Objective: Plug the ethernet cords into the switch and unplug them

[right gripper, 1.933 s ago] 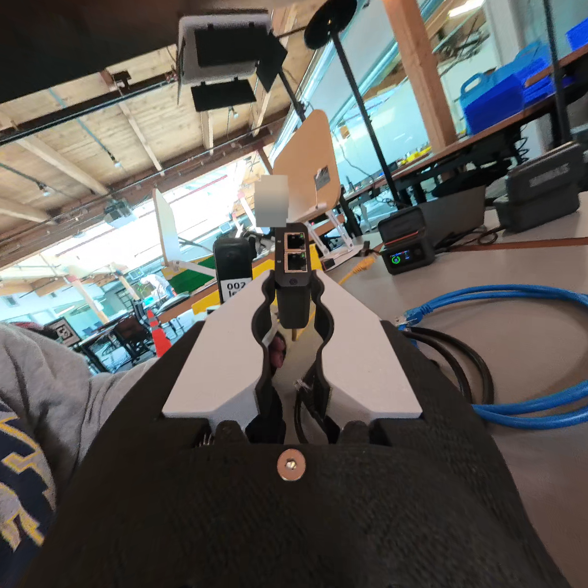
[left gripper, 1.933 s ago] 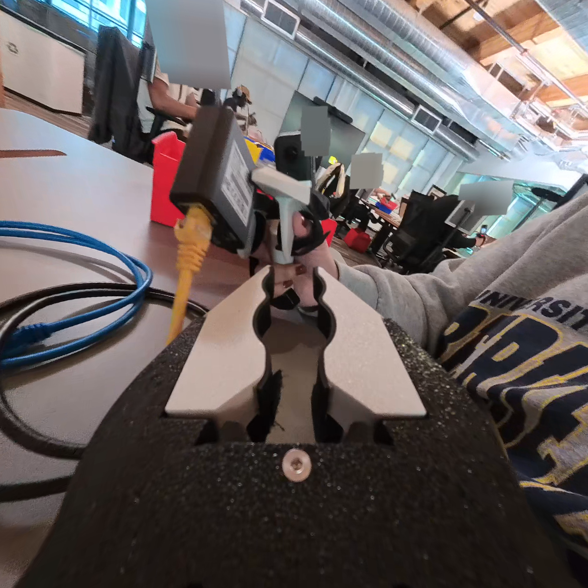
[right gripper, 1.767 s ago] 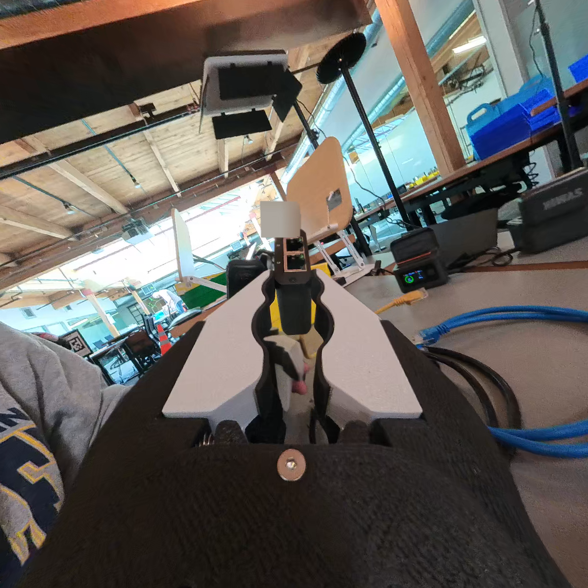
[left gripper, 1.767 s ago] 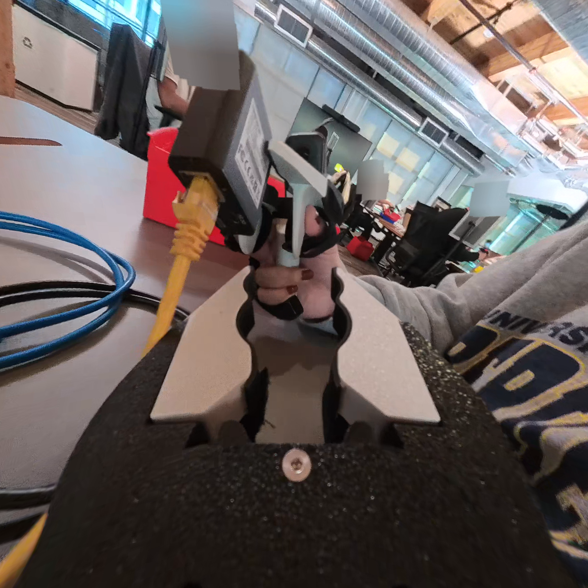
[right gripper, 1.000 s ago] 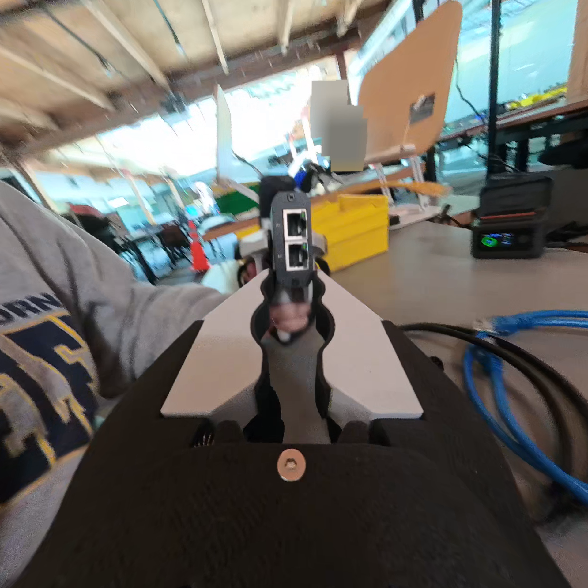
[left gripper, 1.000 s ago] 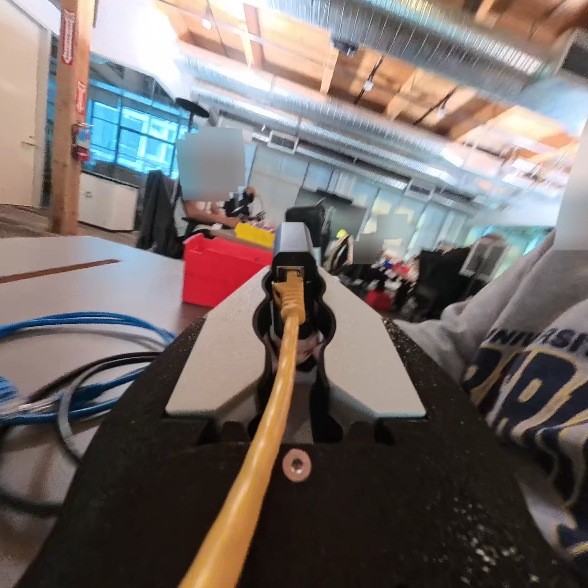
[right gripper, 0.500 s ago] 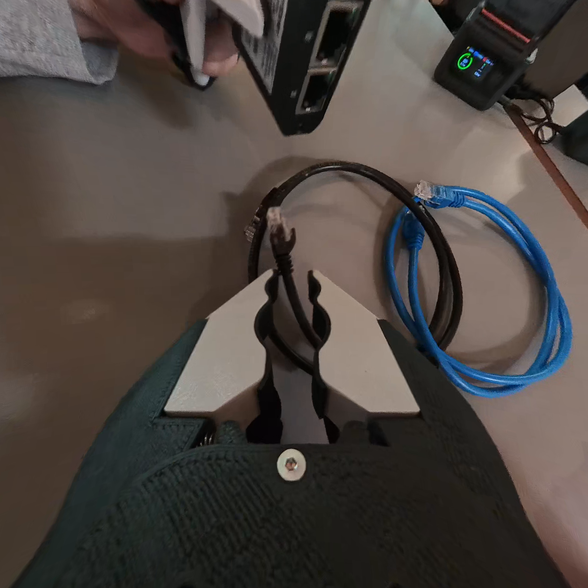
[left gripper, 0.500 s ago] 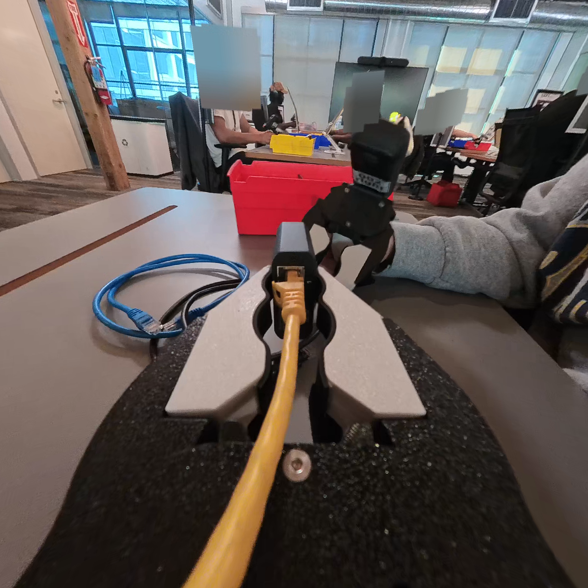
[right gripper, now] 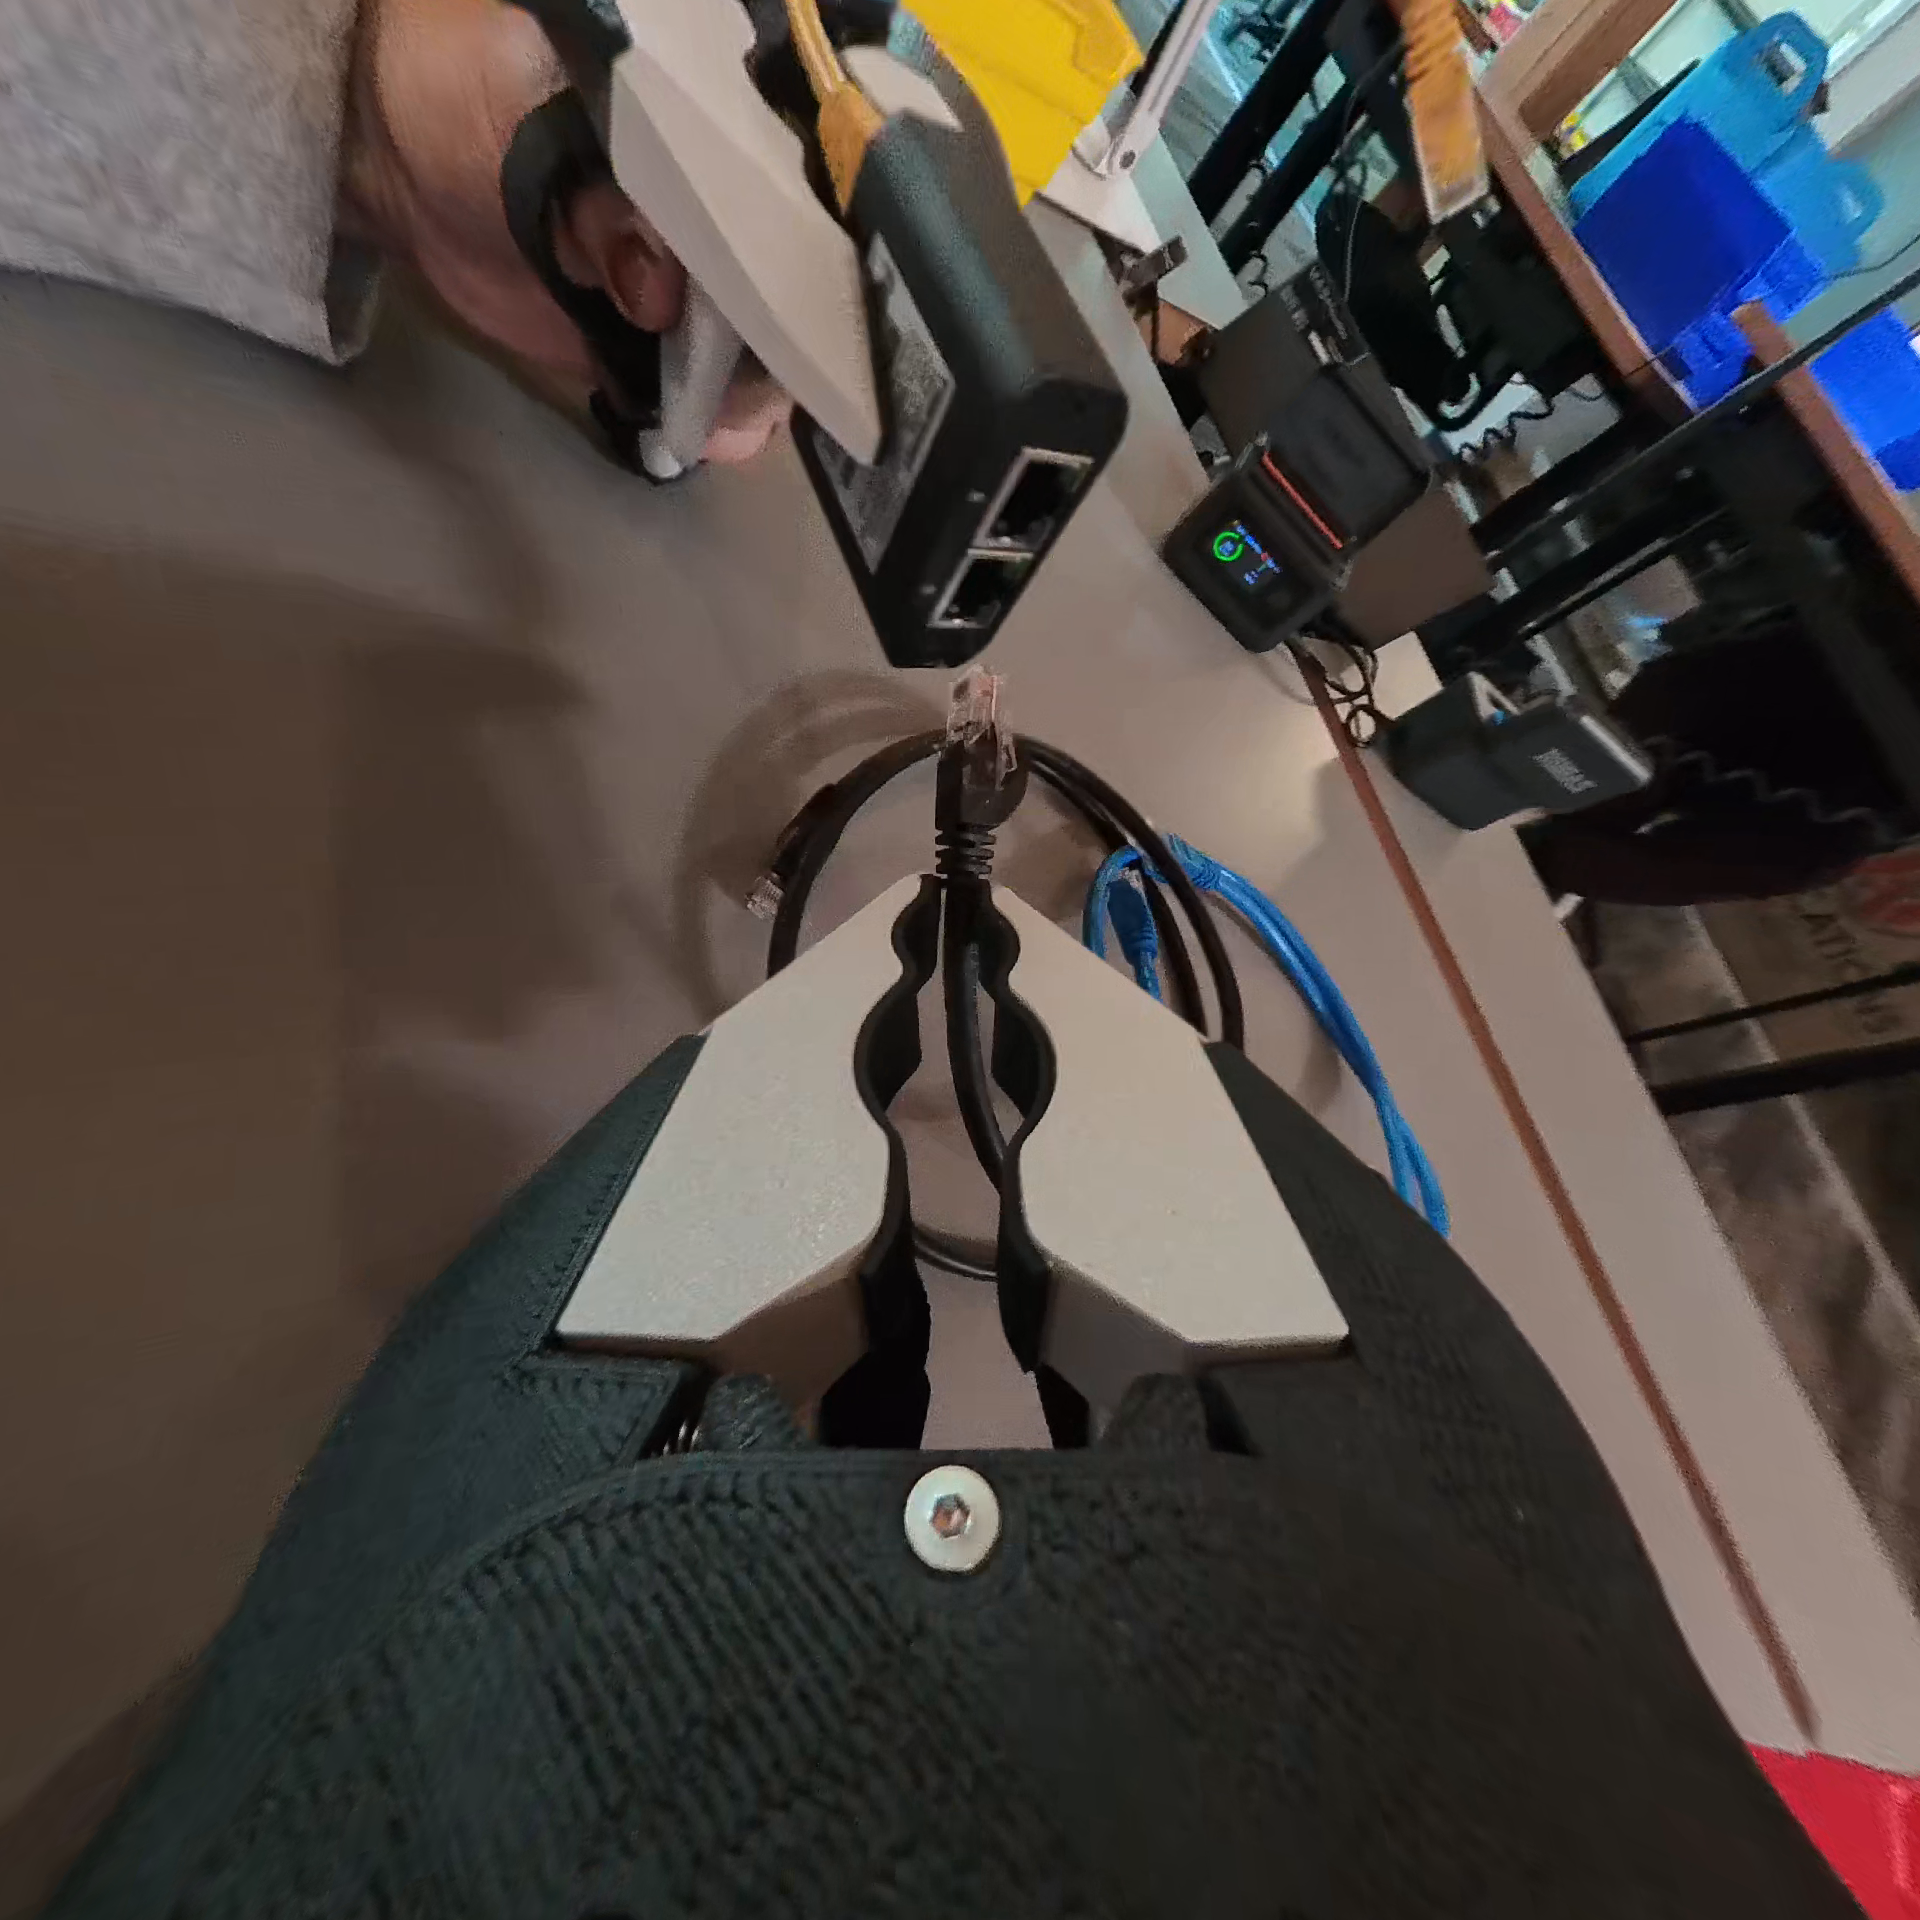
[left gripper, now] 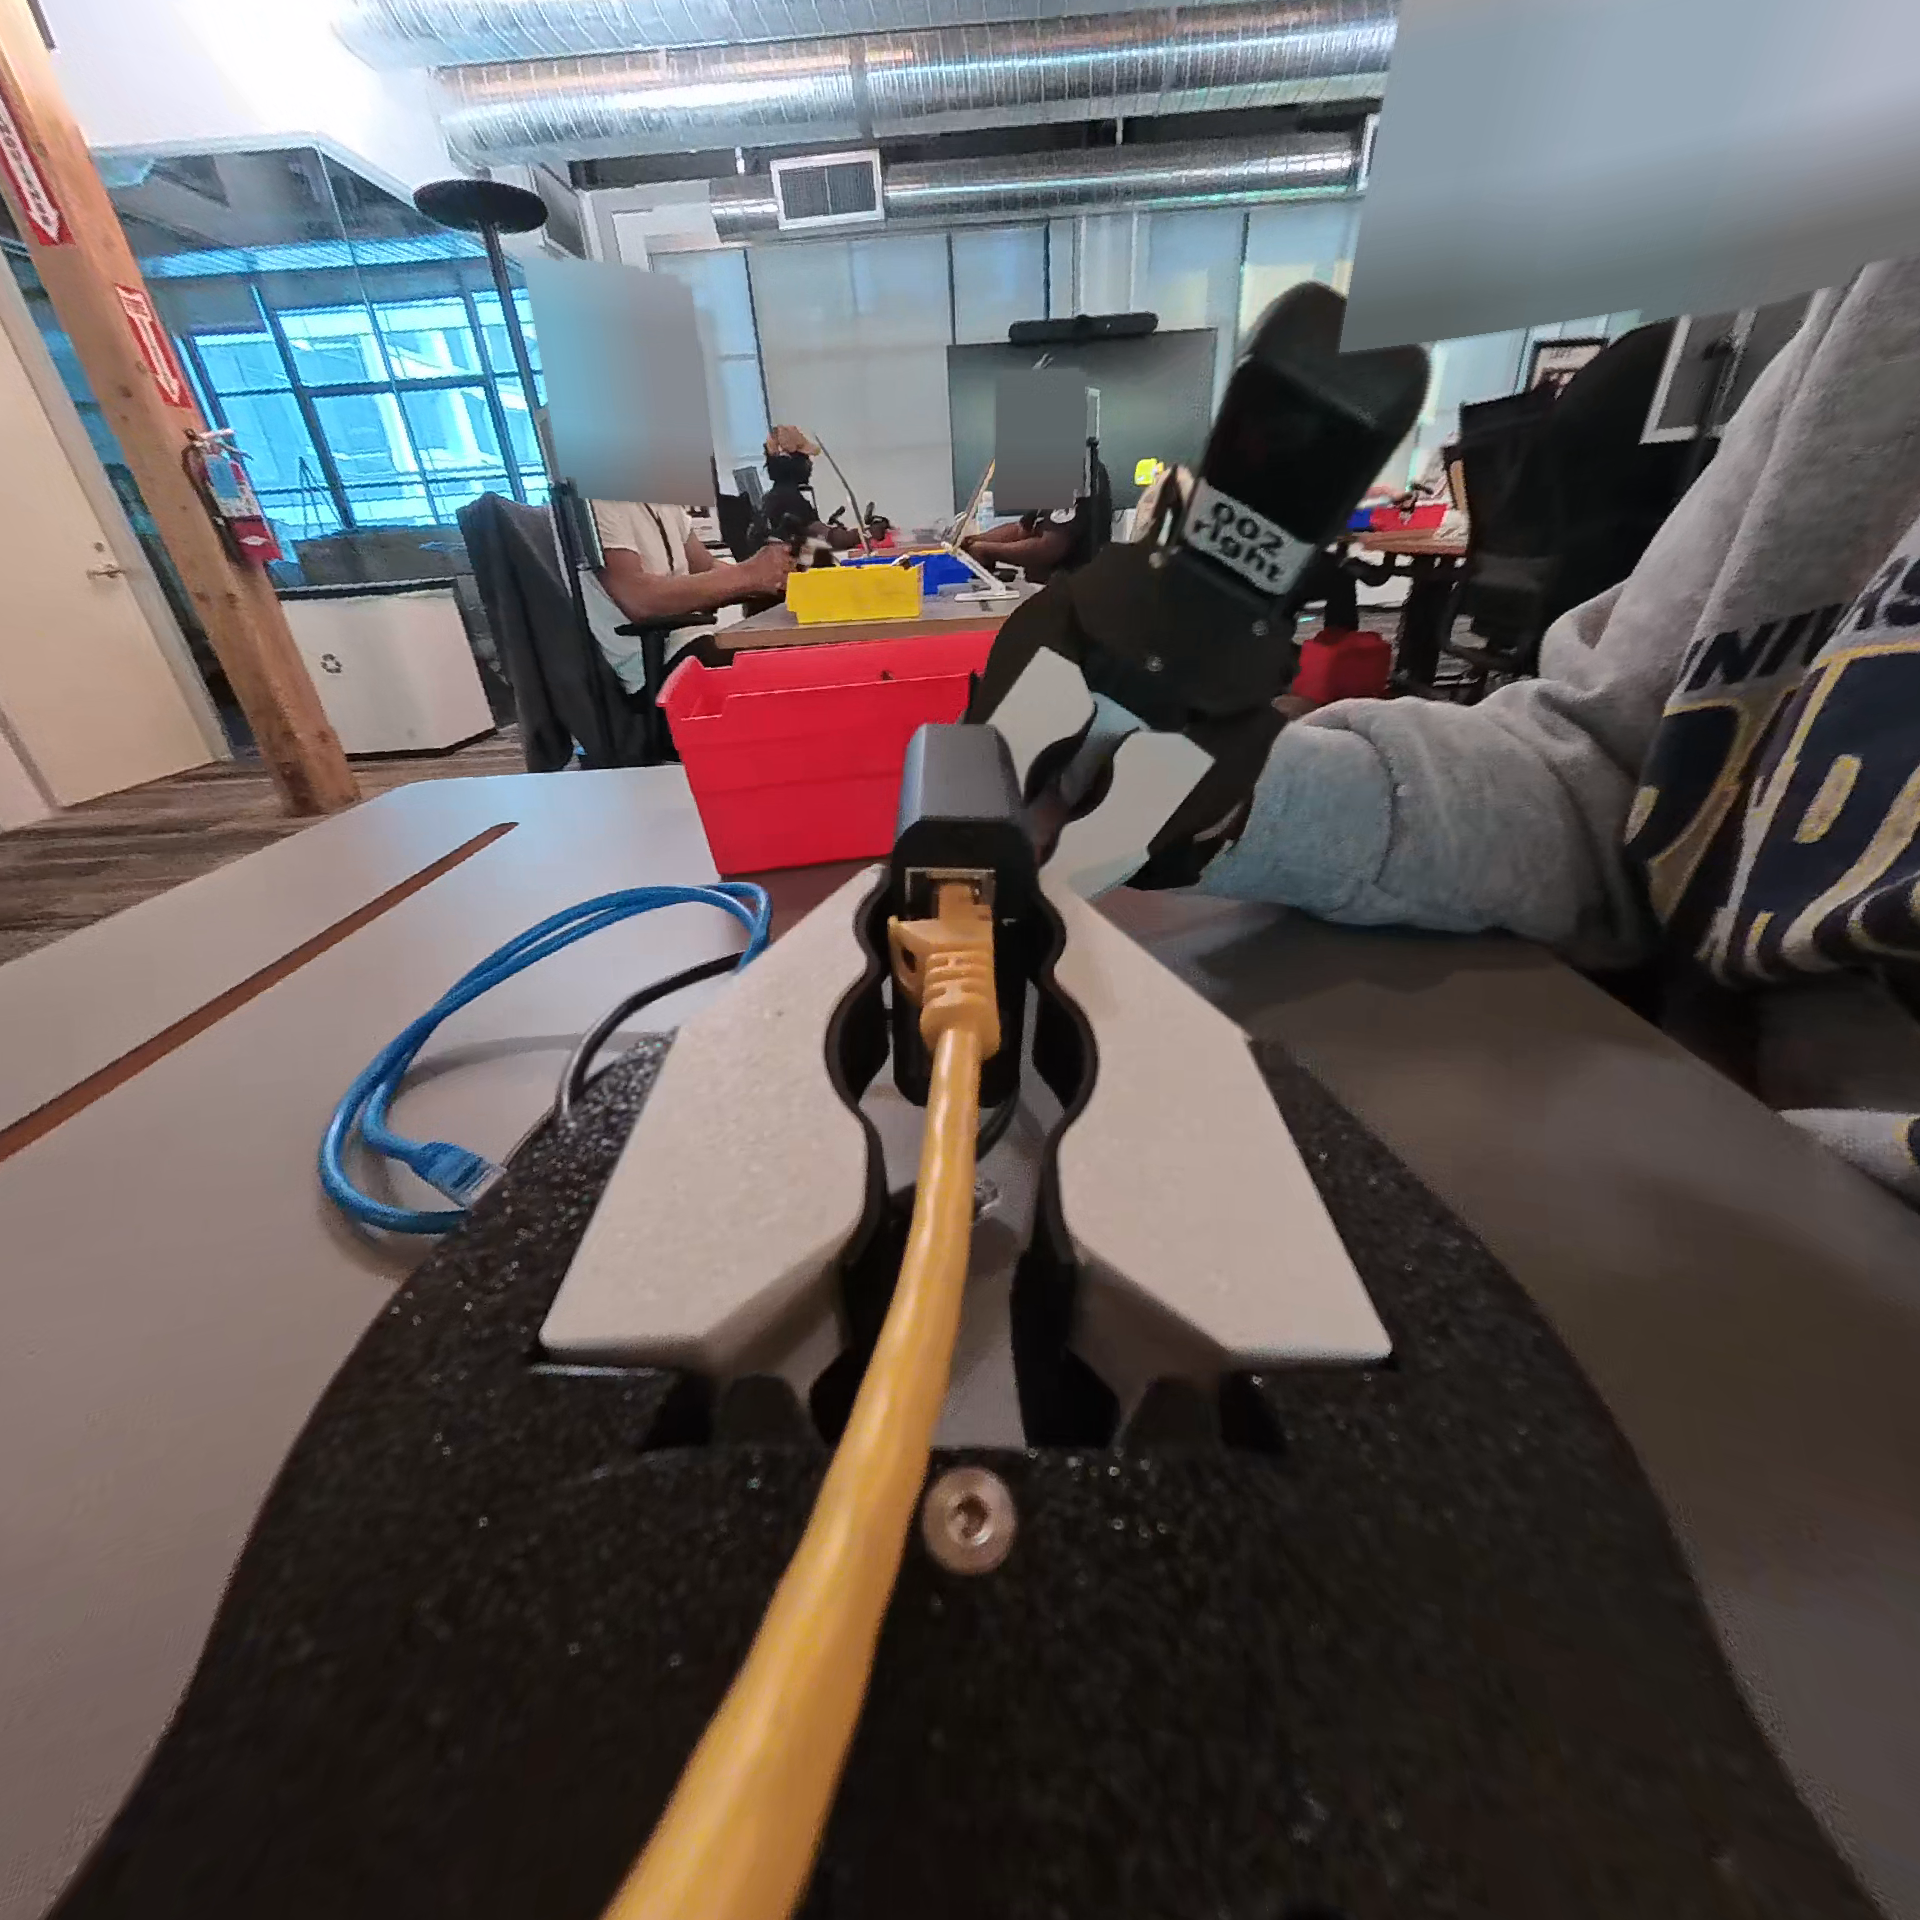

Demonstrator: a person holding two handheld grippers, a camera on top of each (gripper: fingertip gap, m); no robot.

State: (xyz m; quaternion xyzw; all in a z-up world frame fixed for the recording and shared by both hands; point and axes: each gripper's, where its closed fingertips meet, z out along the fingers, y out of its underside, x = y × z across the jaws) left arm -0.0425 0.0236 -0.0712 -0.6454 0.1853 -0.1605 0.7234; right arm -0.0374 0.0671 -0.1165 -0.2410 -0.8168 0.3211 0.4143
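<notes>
The left hand-held gripper (left gripper: pixel 961 997) is closed on the small black switch (left gripper: pixel 956 831), which it holds up off the grey counter (left gripper: pixel 260 1299). A yellow ethernet cord (left gripper: pixel 935 1091) is already plugged into the end of the switch nearest this gripper and trails back over its body.

The right hand-held gripper (right gripper: pixel 961 914) is closed on a black ethernet cord (right gripper: pixel 971 821), its clear plug sticking out just past the fingertips. Half a second ago that plug sat well short of the switch; now it has risen to just below the switch's two open ports (right gripper: pixel 1003 551) — close, but not yet inserted. The switch has also tilted so those ports face the plug more directly.

This looks like the final approach of a plug-in: the plug likely needs lining up with the lower port before pushing. A blue ethernet cord (right gripper: pixel 1299 997) lies coiled on the counter, just right of the right gripper, untouched.
</notes>
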